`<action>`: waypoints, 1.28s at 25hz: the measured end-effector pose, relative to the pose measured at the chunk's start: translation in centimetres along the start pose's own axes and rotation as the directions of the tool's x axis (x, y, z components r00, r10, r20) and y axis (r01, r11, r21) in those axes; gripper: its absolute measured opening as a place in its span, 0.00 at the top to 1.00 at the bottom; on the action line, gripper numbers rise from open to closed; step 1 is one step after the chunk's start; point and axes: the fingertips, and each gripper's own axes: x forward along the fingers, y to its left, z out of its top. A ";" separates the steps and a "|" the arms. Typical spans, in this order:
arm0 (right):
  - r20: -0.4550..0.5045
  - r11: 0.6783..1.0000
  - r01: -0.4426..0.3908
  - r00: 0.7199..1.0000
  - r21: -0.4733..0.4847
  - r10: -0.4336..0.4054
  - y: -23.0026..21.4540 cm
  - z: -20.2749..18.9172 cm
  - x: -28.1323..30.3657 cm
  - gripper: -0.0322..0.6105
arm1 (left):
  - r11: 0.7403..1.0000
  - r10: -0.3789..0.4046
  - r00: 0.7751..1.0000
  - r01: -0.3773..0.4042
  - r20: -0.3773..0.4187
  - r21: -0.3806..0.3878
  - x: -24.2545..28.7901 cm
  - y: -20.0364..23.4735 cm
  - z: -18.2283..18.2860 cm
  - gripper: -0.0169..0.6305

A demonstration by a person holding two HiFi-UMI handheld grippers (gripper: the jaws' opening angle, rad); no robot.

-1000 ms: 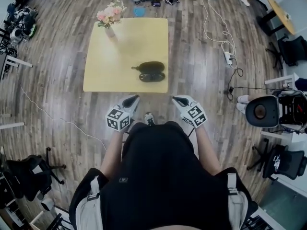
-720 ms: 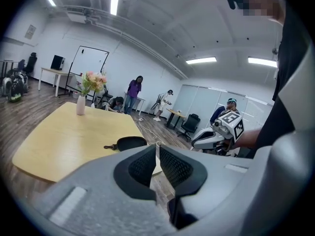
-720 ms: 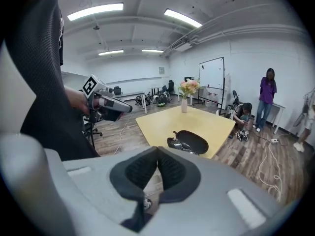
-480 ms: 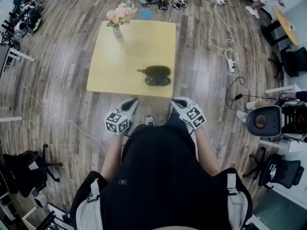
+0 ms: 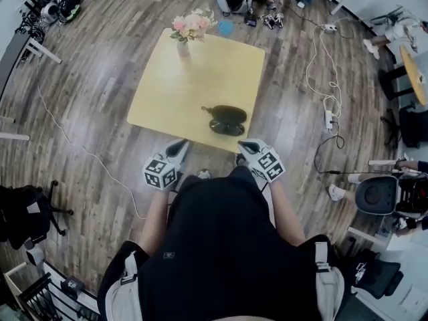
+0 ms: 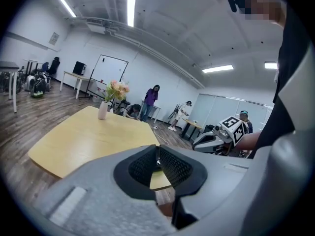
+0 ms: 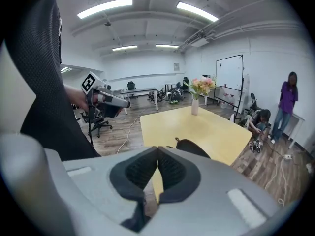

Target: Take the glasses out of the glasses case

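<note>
I've stepped closer, so the glasses case (image 5: 227,120) now lies just ahead of my left gripper (image 5: 178,146) and right gripper (image 5: 245,144), both closed on nothing, ready to reach.

The dark oval glasses case (image 5: 227,120) lies on the square pale-yellow wooden table (image 5: 194,92), near its front edge and toward its right side. A white vase of pink flowers (image 5: 184,45) stands at the table's far left corner. The left gripper (image 5: 178,147) hangs just off the table's front edge, and the right gripper (image 5: 245,144) is by its near right corner. A white power strip (image 5: 328,120) lies on the floor to the right of the table.
</note>
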 end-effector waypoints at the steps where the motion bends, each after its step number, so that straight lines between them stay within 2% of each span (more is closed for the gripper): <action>1: -0.002 1.000 -0.010 1.000 -0.016 0.010 -0.8 0.6 0.5 0.95 | 1.000 0.017 1.000 -0.017 0.005 -0.008 0.1 0.4 0.2 0.92; 6: -0.057 0.992 -0.087 0.995 -0.096 0.081 -3.3 1.7 2.8 0.95 | 0.994 0.094 0.995 -0.092 0.029 -0.051 1.1 1.9 1.1 0.92; 12: -0.116 0.967 -0.208 0.975 -0.145 0.192 -5.0 2.2 5.1 0.95 | 0.980 0.174 0.984 -0.169 0.045 -0.106 2.4 2.9 1.8 0.92; 17: -0.146 0.954 -0.250 0.963 -0.163 0.228 -7.0 1.9 7.1 0.95 | 0.972 0.210 0.977 -0.204 0.041 -0.117 3.7 3.6 2.1 0.92; 27: -0.237 0.918 -0.337 0.928 -0.208 0.287 -8.5 -0.2 10.8 0.94 | 0.929 0.340 0.939 -0.328 0.051 -0.170 2.8 4.7 1.7 0.92; 32: -0.273 0.890 -0.402 0.900 -0.215 0.340 -7.7 -0.8 12.1 0.94 | 0.906 0.393 0.918 -0.376 0.050 -0.195 1.7 4.7 1.2 0.92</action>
